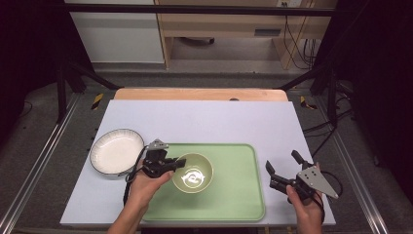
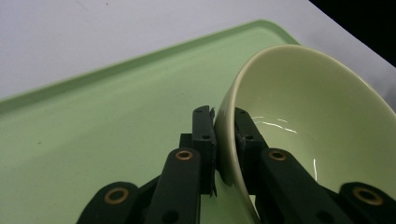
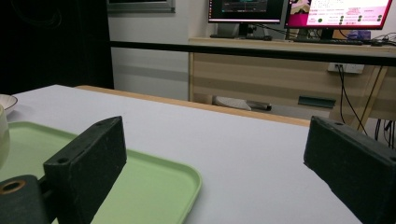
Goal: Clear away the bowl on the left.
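Left gripper [image 1: 179, 164], frame centre: fingers [image 2: 204, 135] pinch the rim of the pale green glazed ceramic bowl [image 1: 193, 173] on the green plastic tray [image 1: 234, 195]. Right gripper [image 1: 282, 165], lower right: fingers wide, empty.

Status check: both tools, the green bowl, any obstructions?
Left tool shut on glossy pale-green ceramic bowl rim, over green plastic tray. Right tool open, off tray. White plate left, apart.
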Demonstrator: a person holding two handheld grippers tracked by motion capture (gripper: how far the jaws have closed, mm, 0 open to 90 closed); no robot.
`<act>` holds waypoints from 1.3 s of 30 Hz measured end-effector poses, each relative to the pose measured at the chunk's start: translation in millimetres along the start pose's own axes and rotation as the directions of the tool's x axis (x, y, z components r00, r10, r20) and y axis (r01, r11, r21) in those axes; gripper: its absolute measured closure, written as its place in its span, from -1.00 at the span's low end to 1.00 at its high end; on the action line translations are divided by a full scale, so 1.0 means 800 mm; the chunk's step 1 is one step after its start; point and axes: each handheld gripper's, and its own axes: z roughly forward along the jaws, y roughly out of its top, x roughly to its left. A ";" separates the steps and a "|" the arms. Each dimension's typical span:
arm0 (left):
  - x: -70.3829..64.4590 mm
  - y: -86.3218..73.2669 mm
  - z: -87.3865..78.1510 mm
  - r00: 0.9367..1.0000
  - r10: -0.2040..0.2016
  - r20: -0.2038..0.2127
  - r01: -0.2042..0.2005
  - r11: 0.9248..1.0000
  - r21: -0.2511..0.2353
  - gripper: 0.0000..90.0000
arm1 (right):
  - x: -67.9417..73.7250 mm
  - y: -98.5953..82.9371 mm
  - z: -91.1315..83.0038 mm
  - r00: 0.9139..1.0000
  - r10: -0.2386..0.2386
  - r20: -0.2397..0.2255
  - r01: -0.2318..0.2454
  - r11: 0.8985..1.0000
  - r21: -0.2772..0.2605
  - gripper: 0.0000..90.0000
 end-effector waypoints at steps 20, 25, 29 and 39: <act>-0.003 -0.008 0.016 1.000 0.026 -0.004 -0.026 0.998 0.051 0.81 | -0.002 -0.002 0.001 1.000 0.013 0.000 -0.013 1.000 0.010 -0.85; 0.001 -0.008 0.018 1.000 0.023 -0.011 -0.022 0.998 0.053 0.81 | -0.004 -0.003 0.002 1.000 0.016 0.002 -0.016 1.000 0.018 -0.85; 0.004 -0.009 0.020 1.000 0.009 -0.015 -0.009 0.999 0.049 0.82 | -0.004 -0.003 0.001 1.000 0.011 0.002 -0.011 1.000 0.011 -0.86; 0.008 -0.010 0.023 0.998 0.001 -0.064 0.001 0.999 0.035 0.83 | -0.003 -0.003 0.002 1.000 0.012 0.003 -0.012 1.000 0.018 -0.85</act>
